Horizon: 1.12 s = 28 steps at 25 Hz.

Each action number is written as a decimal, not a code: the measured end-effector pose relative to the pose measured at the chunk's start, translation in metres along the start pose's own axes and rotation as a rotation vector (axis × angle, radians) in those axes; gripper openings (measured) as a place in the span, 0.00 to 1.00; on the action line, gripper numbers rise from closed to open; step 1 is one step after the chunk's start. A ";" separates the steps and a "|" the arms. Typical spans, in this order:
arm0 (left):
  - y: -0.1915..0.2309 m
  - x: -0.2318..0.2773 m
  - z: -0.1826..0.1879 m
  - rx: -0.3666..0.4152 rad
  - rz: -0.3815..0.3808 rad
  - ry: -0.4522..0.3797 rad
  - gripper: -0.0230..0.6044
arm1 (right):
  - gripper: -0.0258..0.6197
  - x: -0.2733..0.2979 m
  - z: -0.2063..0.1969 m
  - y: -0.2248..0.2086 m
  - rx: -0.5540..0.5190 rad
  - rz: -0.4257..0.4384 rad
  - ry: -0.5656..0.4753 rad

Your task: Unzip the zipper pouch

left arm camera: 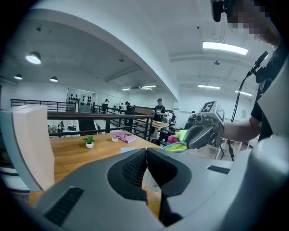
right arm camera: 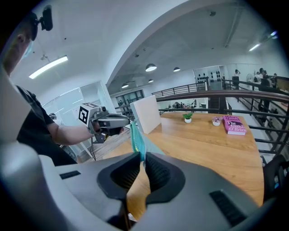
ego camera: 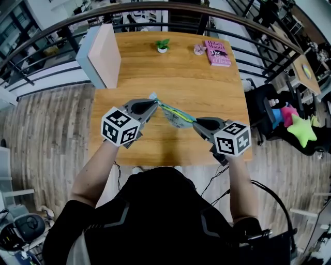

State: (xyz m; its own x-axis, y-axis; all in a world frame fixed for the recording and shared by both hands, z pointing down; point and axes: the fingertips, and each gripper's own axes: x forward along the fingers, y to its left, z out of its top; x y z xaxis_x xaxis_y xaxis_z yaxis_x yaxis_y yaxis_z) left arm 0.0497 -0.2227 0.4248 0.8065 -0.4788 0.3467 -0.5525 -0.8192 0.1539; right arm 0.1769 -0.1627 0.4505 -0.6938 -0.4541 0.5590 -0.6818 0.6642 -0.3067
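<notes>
The zipper pouch [ego camera: 176,116], teal and green with a pale printed side, hangs stretched in the air above the wooden table [ego camera: 176,72] between my two grippers. In the head view my left gripper [ego camera: 153,105] is shut on the pouch's left end, and my right gripper [ego camera: 196,123] is shut on its right end. In the left gripper view the jaws [left arm camera: 146,157] meet, with pale pouch fabric [left arm camera: 151,182] showing below them. The right gripper view shows the teal pouch edge [right arm camera: 136,137] running from its closed jaws [right arm camera: 142,158] toward the other gripper [right arm camera: 108,122].
On the table's far left stands a white and pink box [ego camera: 101,54]. A small potted plant [ego camera: 162,45], a small pink object [ego camera: 199,49] and a pink book [ego camera: 217,53] lie along the back edge. A dark railing [ego camera: 155,8] curves behind. Bright toys [ego camera: 300,128] sit at the right.
</notes>
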 end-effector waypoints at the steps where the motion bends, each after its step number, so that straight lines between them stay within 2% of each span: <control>1: 0.004 -0.002 -0.001 0.000 0.015 0.002 0.09 | 0.11 0.000 -0.001 -0.003 0.004 -0.005 0.003; 11: 0.014 0.006 -0.025 -0.046 0.065 0.042 0.09 | 0.11 0.006 -0.012 -0.028 -0.009 -0.021 0.028; 21: 0.011 0.067 -0.047 -0.088 0.090 0.098 0.09 | 0.11 0.010 -0.036 -0.093 -0.008 -0.069 0.071; 28: 0.038 0.091 -0.043 -0.075 0.199 0.114 0.09 | 0.11 0.037 -0.021 -0.131 -0.052 -0.004 0.069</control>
State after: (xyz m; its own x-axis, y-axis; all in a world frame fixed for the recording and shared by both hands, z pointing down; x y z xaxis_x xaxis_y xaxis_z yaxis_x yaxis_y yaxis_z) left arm 0.0928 -0.2842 0.5015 0.6535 -0.5863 0.4787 -0.7158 -0.6843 0.1392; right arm 0.2453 -0.2535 0.5274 -0.6719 -0.4161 0.6127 -0.6704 0.6933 -0.2644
